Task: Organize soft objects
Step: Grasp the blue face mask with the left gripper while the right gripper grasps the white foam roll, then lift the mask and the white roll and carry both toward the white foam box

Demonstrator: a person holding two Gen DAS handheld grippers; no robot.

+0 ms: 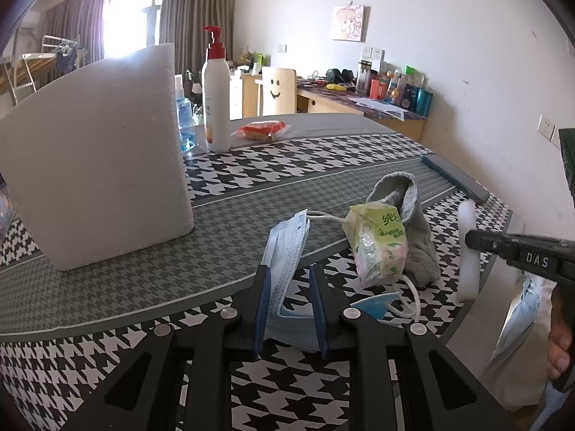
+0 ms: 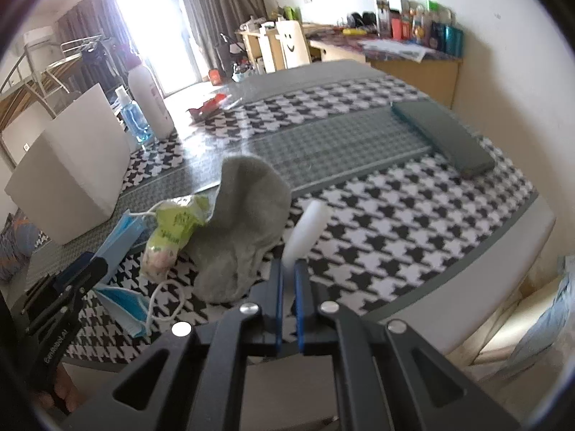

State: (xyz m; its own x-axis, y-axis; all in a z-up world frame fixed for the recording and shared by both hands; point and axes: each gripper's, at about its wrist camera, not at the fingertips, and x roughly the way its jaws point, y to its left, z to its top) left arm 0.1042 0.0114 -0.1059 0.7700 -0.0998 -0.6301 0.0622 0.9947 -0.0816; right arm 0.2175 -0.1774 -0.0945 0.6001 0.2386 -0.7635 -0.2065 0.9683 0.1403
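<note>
A pile of soft things lies on the houndstooth table [image 1: 305, 165]: a blue face mask [image 1: 287, 251], a green tissue pack [image 1: 377, 244] and a grey sock [image 1: 413, 222]. My left gripper [image 1: 289, 273] has its jaws around the mask's edge, with a gap on the right side. My right gripper [image 2: 289, 269] is shut on a white foam piece [image 2: 307, 233], held above the table beside the sock [image 2: 244, 230]. The mask [image 2: 122, 237] and tissue pack [image 2: 169, 237] also show in the right wrist view. The right gripper appears in the left wrist view [image 1: 470, 240] with the foam [image 1: 469, 251].
A large white paper roll [image 1: 97, 158] stands at left. Behind it are a white pump bottle [image 1: 215, 89], a blue spray bottle [image 1: 185, 118] and a red snack packet [image 1: 262, 129]. A dark teal flat case [image 2: 442, 136] lies at the far right. The table's front edge [image 2: 485, 262] is close.
</note>
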